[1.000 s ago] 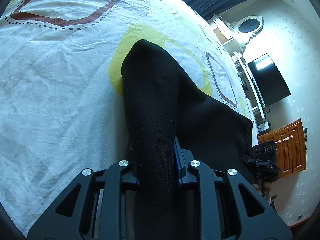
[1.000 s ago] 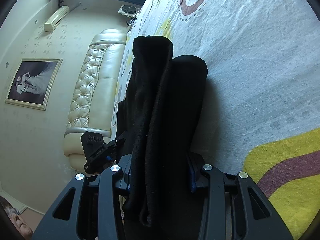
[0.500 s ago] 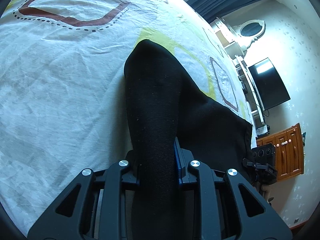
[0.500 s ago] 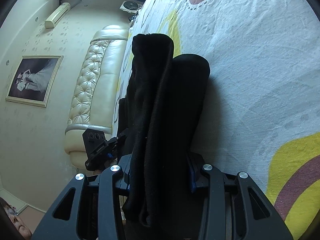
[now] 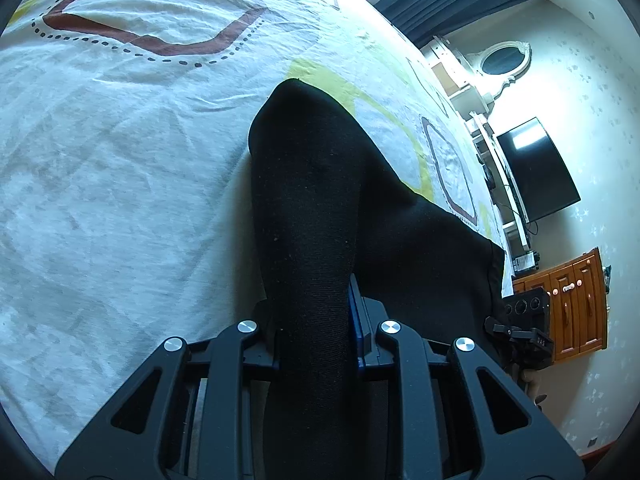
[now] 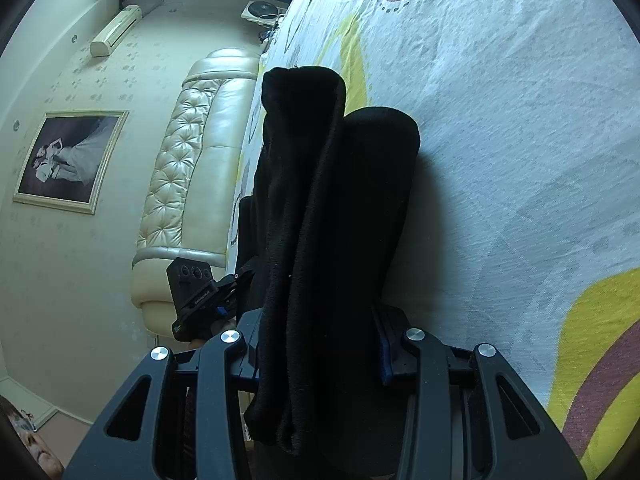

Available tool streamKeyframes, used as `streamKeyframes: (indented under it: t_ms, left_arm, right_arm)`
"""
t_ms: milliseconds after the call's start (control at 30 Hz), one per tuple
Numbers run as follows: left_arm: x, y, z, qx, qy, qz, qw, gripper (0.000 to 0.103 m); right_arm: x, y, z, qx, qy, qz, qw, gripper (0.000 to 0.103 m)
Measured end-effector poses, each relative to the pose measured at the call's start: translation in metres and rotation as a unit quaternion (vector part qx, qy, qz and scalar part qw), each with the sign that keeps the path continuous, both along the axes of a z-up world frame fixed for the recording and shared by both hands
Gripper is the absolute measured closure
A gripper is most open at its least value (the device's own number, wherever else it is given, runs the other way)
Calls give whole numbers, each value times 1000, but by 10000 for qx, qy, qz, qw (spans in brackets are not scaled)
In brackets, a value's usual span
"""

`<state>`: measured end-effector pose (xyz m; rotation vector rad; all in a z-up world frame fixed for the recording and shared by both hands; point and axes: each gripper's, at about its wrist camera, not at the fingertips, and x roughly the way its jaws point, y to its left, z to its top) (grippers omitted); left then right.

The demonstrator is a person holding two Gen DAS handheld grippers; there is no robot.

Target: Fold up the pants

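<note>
Both grippers pinch black pants (image 5: 312,208) over the patterned bed (image 5: 120,160): left gripper (image 5: 316,344) jaws clamp one fold, right gripper (image 6: 320,352) jaws a thicker bunch. Judgement: carry both ends level, lower together, edges aligned.

A bed (image 5: 120,168) spread with a white patterned sheet is seen. At two o'clock an oval mirror (image 5: 505,57) and a dark television (image 5: 536,172) are shown; at nine o'clock a tufted headboard (image 6: 188,184) and a framed picture (image 6: 68,160) are shown.
</note>
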<state>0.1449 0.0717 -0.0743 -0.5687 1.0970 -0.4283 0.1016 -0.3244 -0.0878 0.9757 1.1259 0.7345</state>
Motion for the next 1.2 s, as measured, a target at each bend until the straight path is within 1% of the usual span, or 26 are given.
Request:
streamKeyframes:
  t_ms: [100,167,200,233,267,300,333,400,467,533,633,667,700,733,800,867,900,967,1000,1033,1067,1100,1133,1200]
  left_arm:
    - [0,2,-1,-26,-9,8,10000,78]
    - [0,2,0,0,-46,-34,10000,71]
    - [0,2,1,12,-85,-59,9999,64]
    - [0,4,2,-60,-113,-88,9999,52]
    - [0,7,3,-157,-116,-78,9998,45]
    - [-1,11,4,-285,-139,-26,9995,38]
    - [-1,18,6,-434,-191,49,9989,38]
    - [3,28,8,-650,-236,125,9975,37]
    - [11,35,7,-720,-227,227,9969,36]
    - [23,36,2,-737,-128,290,9968,36]
    - [41,30,-6,-727,38,282,9969,36]
    - [45,28,-9,-724,59,272,9970,36]
    - [50,26,-10,-708,55,245,9972,36]
    - [53,25,-10,-695,25,227,9973,36]
    - [60,23,-10,-671,-7,181,9976,35]
    - [65,22,-12,-658,-16,139,9977,33]
    - [67,21,-12,-659,-24,114,9978,32]
    - [68,20,-12,-642,-49,67,9979,32]
    - [68,19,-11,-606,-71,56,9981,33]
    - [68,18,-11,-521,-111,55,9986,39]
    - [68,17,-11,-396,-132,45,9991,43]
    - [68,16,-11,-260,-149,22,9995,51]
    - [67,15,-11,-169,-186,-4,9997,56]
    - [66,16,-10,-79,-251,-18,9997,61]
  right_arm:
    - [0,-1,-1,8,-8,-3,10000,63]
    - [0,-3,-1,16,-12,-59,10000,60]
    - [-1,-3,0,-7,-29,-68,10000,58]
    - [0,-2,2,-73,-53,-53,9999,53]
    - [0,-3,6,-181,-85,-18,9998,50]
    - [1,-3,13,-352,-154,26,9993,45]
    - [3,-5,19,-514,-236,46,9984,41]
    - [6,-9,28,-697,-369,46,9969,37]
    - [14,-10,29,-764,-366,65,9964,35]
    - [24,-12,30,-924,-415,-54,9948,36]
    - [36,-19,25,-761,-415,-230,9960,35]
    - [40,-21,21,-791,-384,-280,9957,35]
    - [43,-24,19,-867,-390,-380,9947,35]
    - [46,-27,19,-832,-409,-455,9947,35]
    - [52,-34,16,-639,-431,-631,9950,35]
    - [58,-37,13,-492,-406,-761,9951,31]
    - [62,-35,12,-450,-399,-757,9953,30]
    - [68,-26,10,-347,-386,-535,9972,30]
    - [69,-20,10,-443,-413,-438,9972,33]
    - [69,-17,10,-565,-418,-383,9968,46]
    - [70,-15,8,-606,-348,-377,9968,51]
    - [70,-18,3,-530,-285,-453,9972,56]
    - [70,-21,1,-435,-265,-501,9974,62]
    - [68,-23,-2,-377,-278,-577,9972,64]
